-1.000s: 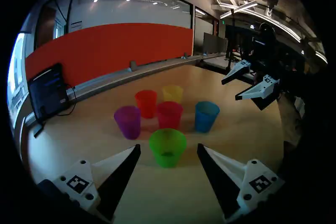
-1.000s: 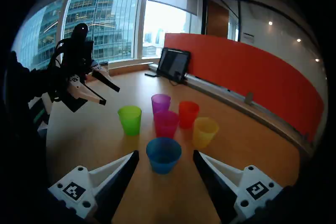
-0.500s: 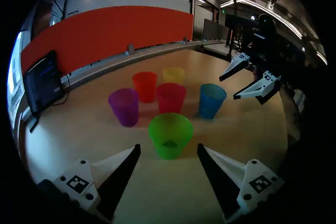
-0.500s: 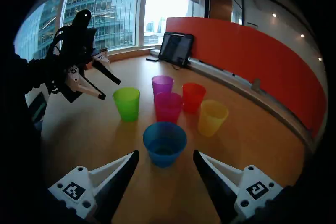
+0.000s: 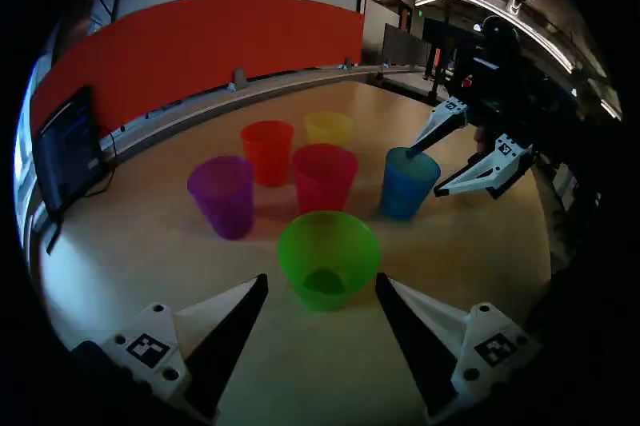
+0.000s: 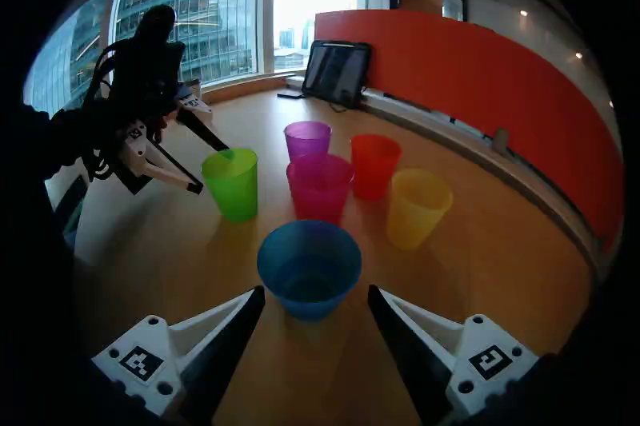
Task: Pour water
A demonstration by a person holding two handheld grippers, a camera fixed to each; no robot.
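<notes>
Several coloured plastic cups stand upright in a cluster on a wooden table [image 5: 480,250]. My left gripper [image 5: 321,280] is open, and the green cup [image 5: 328,260] stands just ahead of its fingertips, between their lines. My right gripper [image 6: 315,292] is open in the same way around the blue cup [image 6: 308,268]. The right gripper [image 5: 424,173] has its fingers on either side of the blue cup [image 5: 408,182]. Likewise, the left gripper [image 6: 211,169] flanks the green cup [image 6: 232,184]. Neither cup is touched as far as I can tell.
Behind stand a purple cup [image 5: 222,194], an orange cup [image 5: 267,151], a yellow cup [image 5: 328,127] and a magenta cup [image 5: 324,178], close together. A dark tablet [image 6: 338,73] leans at the table's far edge before an orange wall [image 6: 480,82]. Hands in dark sleeves hold both grippers.
Both grippers have moved forward and lower toward their cups. The green and blue cups now sit nearer the fingertips. The cups have not moved.
</notes>
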